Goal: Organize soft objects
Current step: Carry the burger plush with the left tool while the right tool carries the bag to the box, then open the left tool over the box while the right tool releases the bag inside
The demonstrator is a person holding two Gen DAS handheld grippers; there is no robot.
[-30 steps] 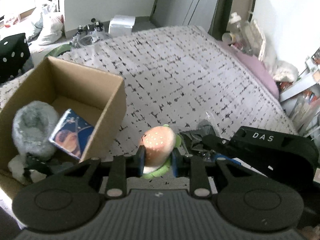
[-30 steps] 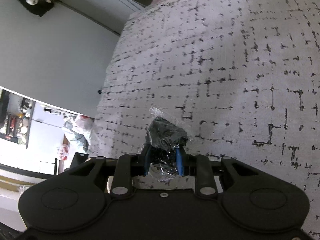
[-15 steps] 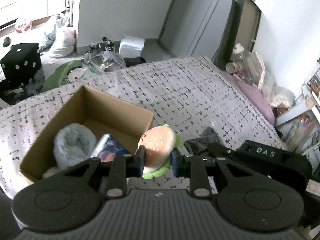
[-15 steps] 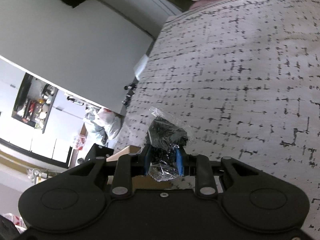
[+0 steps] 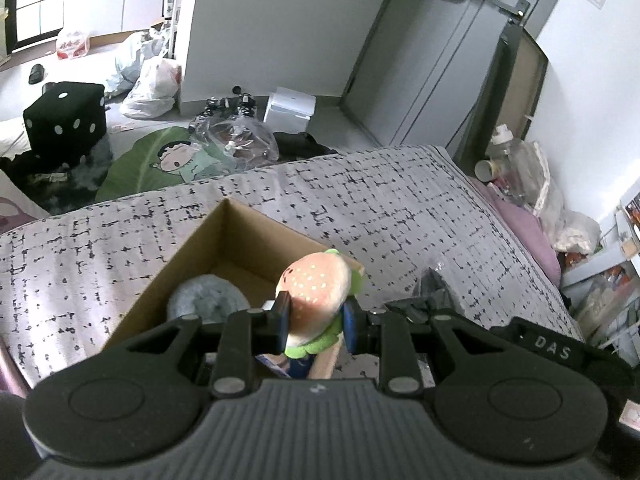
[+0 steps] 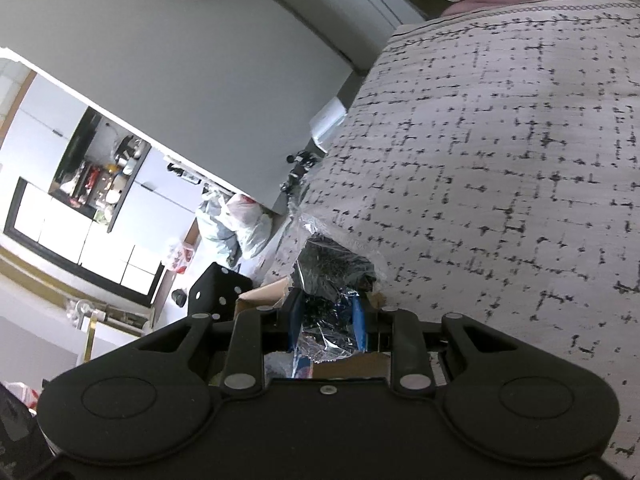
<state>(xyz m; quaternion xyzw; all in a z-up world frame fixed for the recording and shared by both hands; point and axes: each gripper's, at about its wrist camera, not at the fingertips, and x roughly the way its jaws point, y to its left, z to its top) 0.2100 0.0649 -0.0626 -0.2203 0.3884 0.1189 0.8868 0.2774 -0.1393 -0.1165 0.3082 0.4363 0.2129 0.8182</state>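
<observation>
Carrying step: both loads hang above the bed (image 5: 400,208), on the way to the box (image 5: 192,256). The left tool (image 5: 314,322) is clenched on a burger plush (image 5: 314,292) over the box's right edge; a grey plush (image 5: 208,300) already lies inside. The right tool (image 6: 326,316) grips a bagged black bundle (image 6: 332,272) beside the box's far corner. Next, I judge, each load needs centring over the opening before release.
</observation>
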